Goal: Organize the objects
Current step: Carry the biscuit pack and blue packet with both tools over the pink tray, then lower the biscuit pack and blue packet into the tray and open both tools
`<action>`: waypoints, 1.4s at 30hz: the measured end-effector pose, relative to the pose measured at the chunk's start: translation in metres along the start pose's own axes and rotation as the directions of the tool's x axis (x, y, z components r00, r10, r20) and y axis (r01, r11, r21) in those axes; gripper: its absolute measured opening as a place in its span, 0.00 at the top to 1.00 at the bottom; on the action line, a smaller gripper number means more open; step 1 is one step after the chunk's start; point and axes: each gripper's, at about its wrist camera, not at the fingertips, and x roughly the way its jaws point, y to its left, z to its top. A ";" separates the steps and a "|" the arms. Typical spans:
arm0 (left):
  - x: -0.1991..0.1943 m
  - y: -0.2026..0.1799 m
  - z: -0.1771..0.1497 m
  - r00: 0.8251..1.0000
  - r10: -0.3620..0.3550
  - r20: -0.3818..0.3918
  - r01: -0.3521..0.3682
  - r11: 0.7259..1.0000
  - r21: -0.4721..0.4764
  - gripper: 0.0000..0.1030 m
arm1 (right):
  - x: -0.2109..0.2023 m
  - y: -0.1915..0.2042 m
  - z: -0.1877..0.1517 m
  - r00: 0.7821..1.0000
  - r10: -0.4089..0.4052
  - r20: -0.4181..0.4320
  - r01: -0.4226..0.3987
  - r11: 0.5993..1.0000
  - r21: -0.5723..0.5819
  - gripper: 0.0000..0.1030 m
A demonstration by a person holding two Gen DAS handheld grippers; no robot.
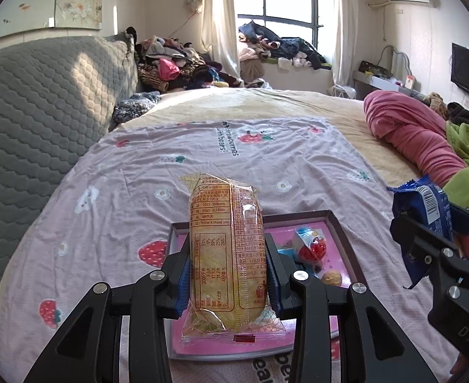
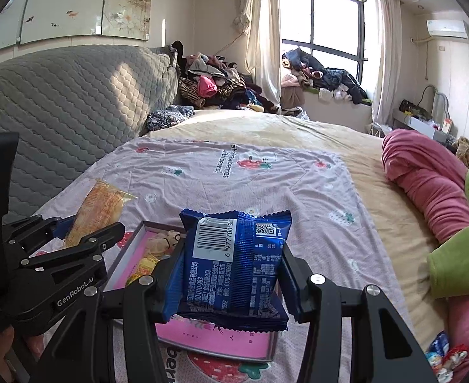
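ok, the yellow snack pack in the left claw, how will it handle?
The yellow snack pack probably crushes easily: clear film over soft cake. Likely light, since it stands upright between the left claw pads. The glossy wrapper may slip.

Between your left tongs sits a glossy, clear-plastic yellow snack packet; your right tongs pinch a shiny crinkled blue foil packet. Below them, a smooth pink-lined tray rests on matt, wrinkled cotton sheet.

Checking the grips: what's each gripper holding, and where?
Left gripper: clear yellow snack packet, by its long sides. Right gripper: blue foil packet, by its sides.
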 end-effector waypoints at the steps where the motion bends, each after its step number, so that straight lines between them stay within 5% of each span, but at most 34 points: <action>1: 0.007 0.000 -0.002 1.000 0.000 -0.005 0.000 1.000 -0.003 0.61 | 0.006 0.000 -0.003 1.000 0.003 -0.002 -0.003 1.000 0.009 0.50; 21: 0.091 -0.020 -0.062 0.997 -0.026 -0.073 0.027 1.000 0.011 0.61 | 0.061 -0.012 -0.059 1.000 -0.007 -0.026 0.008 0.999 0.038 0.50; 42: 0.110 -0.032 -0.085 0.990 -0.081 -0.114 0.083 0.996 0.020 0.61 | 0.098 -0.020 -0.083 0.991 0.001 -0.133 0.006 0.999 0.050 0.50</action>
